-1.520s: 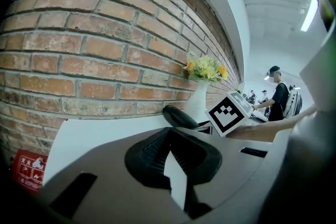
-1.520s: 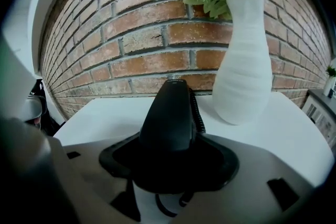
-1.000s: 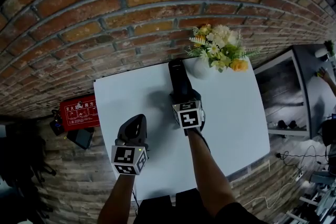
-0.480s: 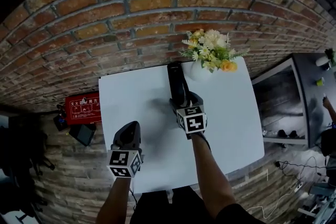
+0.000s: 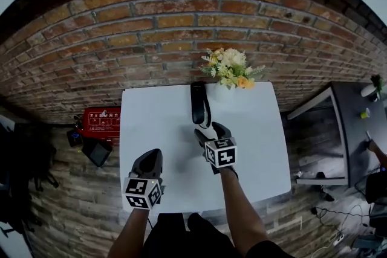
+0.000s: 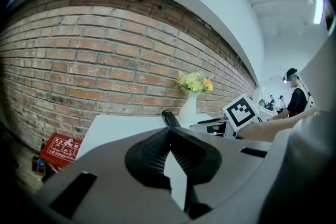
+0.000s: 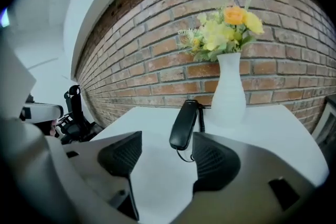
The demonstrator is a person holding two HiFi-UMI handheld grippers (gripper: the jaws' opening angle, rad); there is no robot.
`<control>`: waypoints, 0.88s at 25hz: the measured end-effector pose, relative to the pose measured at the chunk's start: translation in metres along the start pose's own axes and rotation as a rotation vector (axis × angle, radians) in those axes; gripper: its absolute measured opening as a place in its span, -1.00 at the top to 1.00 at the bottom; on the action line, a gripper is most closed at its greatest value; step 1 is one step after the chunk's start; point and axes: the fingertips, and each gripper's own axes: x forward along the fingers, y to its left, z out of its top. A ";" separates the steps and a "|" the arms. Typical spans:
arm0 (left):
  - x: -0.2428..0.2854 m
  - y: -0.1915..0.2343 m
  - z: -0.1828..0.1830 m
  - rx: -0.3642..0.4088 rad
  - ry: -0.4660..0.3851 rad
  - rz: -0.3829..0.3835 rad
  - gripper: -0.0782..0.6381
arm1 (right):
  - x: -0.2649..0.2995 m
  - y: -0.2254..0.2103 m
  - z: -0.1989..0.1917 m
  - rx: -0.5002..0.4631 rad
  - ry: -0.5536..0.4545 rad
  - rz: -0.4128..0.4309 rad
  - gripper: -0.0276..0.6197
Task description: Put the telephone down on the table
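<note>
The black telephone handset (image 5: 199, 104) lies flat on the white table (image 5: 157, 124), close to the white vase of flowers (image 5: 228, 72) at the far edge. Its cord curls by its near end (image 7: 185, 124). My right gripper (image 5: 210, 130) hovers just short of the handset, apart from it. Its jaws (image 7: 165, 157) stand wide and are closing a little, with nothing between them. My left gripper (image 5: 151, 158) is over the table's near left part, its pads (image 6: 169, 136) pressed together on nothing. The handset (image 6: 169, 118) shows beyond them.
A brick wall (image 5: 151, 39) rises behind the table. A red box (image 5: 101, 122) and dark gear lie on the floor at the left. A dark cabinet (image 5: 351, 124) stands to the right. The vase (image 7: 229, 94) is right beside the handset.
My right gripper has let go of the handset and drawn back toward me; the handset stays on the table. The left gripper has barely moved.
</note>
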 end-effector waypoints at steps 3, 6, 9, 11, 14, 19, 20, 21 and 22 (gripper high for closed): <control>-0.024 -0.018 0.000 -0.001 -0.017 0.022 0.75 | -0.029 0.006 -0.002 -0.008 -0.033 0.031 0.21; -0.048 -0.033 -0.002 0.008 -0.032 0.048 0.75 | -0.058 0.012 -0.004 -0.010 -0.068 0.068 0.40; -0.071 -0.044 -0.006 -0.008 -0.053 0.072 0.75 | -0.086 0.018 -0.011 -0.008 -0.088 0.117 0.61; -0.083 -0.051 -0.011 -0.030 -0.063 0.080 0.75 | -0.106 0.025 -0.019 0.011 -0.095 0.169 0.71; -0.098 -0.059 -0.016 -0.017 -0.058 0.087 0.75 | -0.136 0.035 -0.027 0.046 -0.121 0.223 0.76; -0.108 -0.066 -0.007 0.010 -0.077 0.077 0.75 | -0.192 0.044 -0.024 0.083 -0.207 0.256 0.78; -0.109 -0.067 -0.004 0.013 -0.083 0.069 0.75 | -0.202 0.047 -0.022 0.086 -0.222 0.263 0.79; -0.110 -0.069 -0.001 0.018 -0.087 0.058 0.75 | -0.211 0.049 -0.021 0.086 -0.236 0.270 0.80; -0.111 -0.072 0.002 0.026 -0.091 0.045 0.75 | -0.220 0.053 -0.019 0.082 -0.248 0.278 0.81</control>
